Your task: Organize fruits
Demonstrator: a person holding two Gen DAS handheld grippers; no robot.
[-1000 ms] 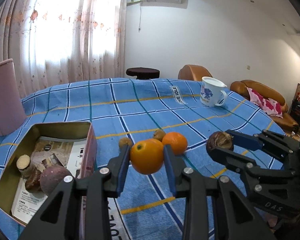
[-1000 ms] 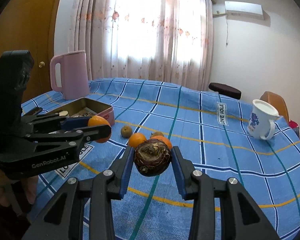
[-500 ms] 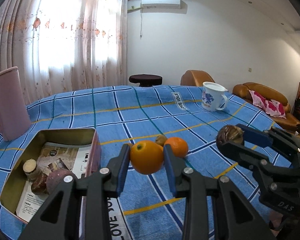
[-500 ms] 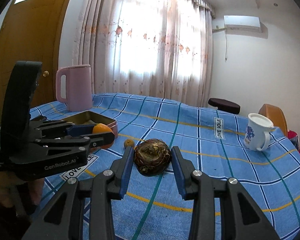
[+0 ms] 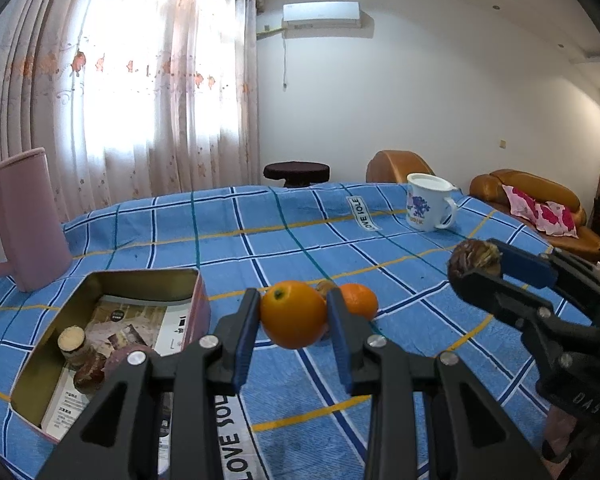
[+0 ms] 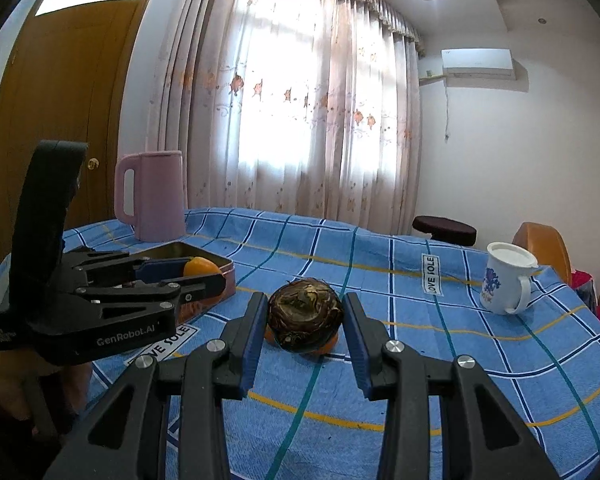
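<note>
My left gripper (image 5: 293, 316) is shut on an orange (image 5: 292, 314) and holds it above the blue checked tablecloth, right of the open tin box (image 5: 36, 372). It also shows in the right wrist view (image 6: 204, 276), beside the tin (image 6: 204, 257). My right gripper (image 6: 305, 322) is shut on a dark brown scaly round fruit (image 6: 305, 320), lifted over the table; the left wrist view shows it at the right (image 5: 475, 260). A second orange (image 5: 358, 301) and a small brown fruit (image 5: 325, 287) lie on the cloth behind the held orange.
The tin holds several brownish pieces (image 5: 85, 360) and printed paper. A pink jug (image 5: 18, 220) stands behind the tin. A white mug (image 5: 427, 206) stands at the far right of the table. A dark stool (image 5: 296, 172) and brown sofas (image 5: 532, 196) lie beyond the table.
Both grippers have risen and tilted upward with their fruits held. The table now sits lower in both views and more of the room shows.
</note>
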